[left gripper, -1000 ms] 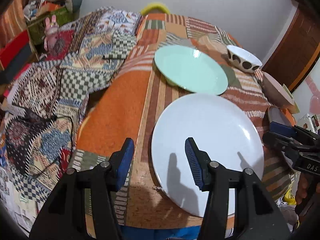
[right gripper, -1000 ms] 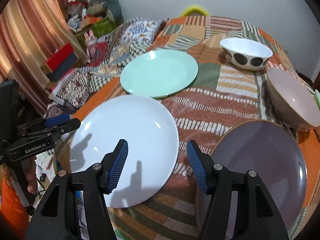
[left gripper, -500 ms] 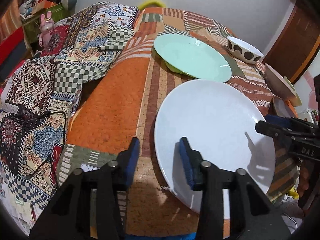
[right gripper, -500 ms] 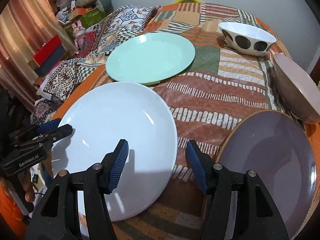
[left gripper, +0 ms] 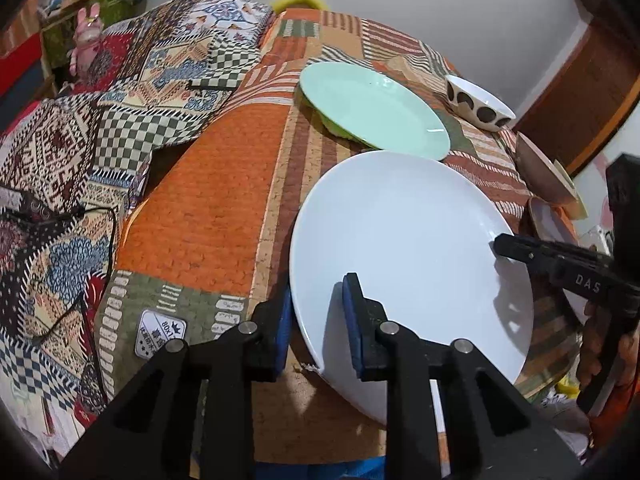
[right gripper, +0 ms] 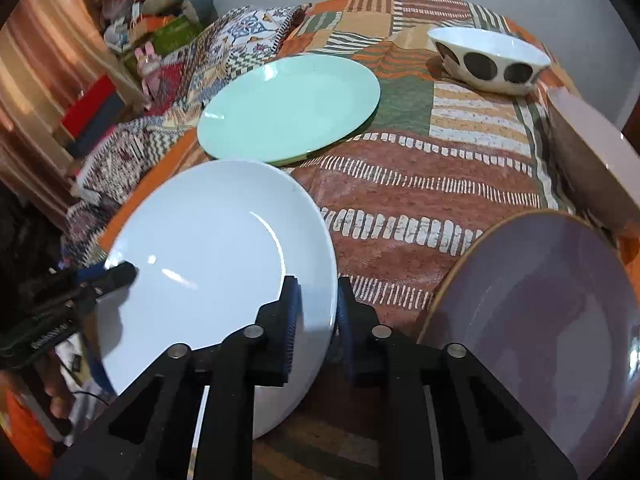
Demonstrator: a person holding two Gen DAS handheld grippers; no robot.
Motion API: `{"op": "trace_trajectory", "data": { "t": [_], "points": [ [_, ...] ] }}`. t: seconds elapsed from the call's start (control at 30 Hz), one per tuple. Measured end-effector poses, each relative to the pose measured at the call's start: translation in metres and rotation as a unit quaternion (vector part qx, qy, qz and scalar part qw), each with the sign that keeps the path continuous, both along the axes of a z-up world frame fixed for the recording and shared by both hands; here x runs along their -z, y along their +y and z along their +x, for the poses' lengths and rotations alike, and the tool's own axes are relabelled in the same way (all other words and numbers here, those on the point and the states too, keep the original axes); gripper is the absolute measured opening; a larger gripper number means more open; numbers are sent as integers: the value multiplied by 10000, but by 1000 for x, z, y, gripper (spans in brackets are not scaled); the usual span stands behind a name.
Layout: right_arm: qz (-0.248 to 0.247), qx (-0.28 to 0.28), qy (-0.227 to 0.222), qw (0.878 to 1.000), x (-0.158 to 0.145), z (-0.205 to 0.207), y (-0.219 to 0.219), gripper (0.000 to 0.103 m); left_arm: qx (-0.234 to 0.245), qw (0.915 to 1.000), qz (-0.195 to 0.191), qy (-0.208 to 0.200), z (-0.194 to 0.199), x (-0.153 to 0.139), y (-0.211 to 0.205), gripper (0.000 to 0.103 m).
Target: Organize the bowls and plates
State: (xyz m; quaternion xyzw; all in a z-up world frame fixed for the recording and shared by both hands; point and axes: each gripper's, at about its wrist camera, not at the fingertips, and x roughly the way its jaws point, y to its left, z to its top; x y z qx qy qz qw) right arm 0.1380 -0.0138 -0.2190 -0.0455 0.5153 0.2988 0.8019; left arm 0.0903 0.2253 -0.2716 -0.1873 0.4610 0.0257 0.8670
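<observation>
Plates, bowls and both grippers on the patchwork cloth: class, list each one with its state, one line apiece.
white plate: flat, rim gripped on two sides
mint plate: flat, untouched
purple plate: untouched
spotted bowl: upright, empty
pink bowl: tilted, empty
left gripper: closing, white plate's rim between its pads
right gripper: shut on white plate's rim

A white plate [right gripper: 216, 248] is showing beside a mint-green plate [right gripper: 288, 108] and a lilac plate [right gripper: 540, 320] with a tan rim. A white bowl [right gripper: 490, 60] is wearing dark spots. The patchwork cloth [right gripper: 420, 184] is mixing orange, rust and green stripes. The grippers' pads [left gripper: 352, 316] are showing blue.
</observation>
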Motion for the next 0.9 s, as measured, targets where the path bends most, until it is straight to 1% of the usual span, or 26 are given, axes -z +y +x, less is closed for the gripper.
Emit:
{"op": "trace_trajectory", "data": {
  "t": [0.03,0.13,0.17,0.3,0.43,0.5,0.63,0.9],
  "points": [
    [-5,-11,-28,10000,-1,-3,3,15,-30,10000,14,-1,-1,-2,0,24],
    [32,-44,-60,10000,-4,-7,5,15,-93,9994,331,-74,-5,-11,-6,24],
    [55,-50,-63,10000,-6,-7,4,15,-105,9992,360,-99,-6,-13,-7,24],
    [160,-28,-203,9997,-19,-8,-1,15,-123,9993,292,-220,-10,-26,-7,24],
    [284,-1,-408,9988,-34,-14,-7,16,-114,9985,430,-330,-11,-41,-14,24],
    [335,30,-549,9979,-43,-16,-13,16,-83,9978,482,-451,-12,-51,-18,24],
    [481,139,-694,9963,-56,-18,-25,16,-16,9960,573,-681,-11,-70,-31,24],
    [693,419,-999,9917,-81,-21,-62,16,294,9914,773,-1014,-3,-103,-66,24]
  ]
}}
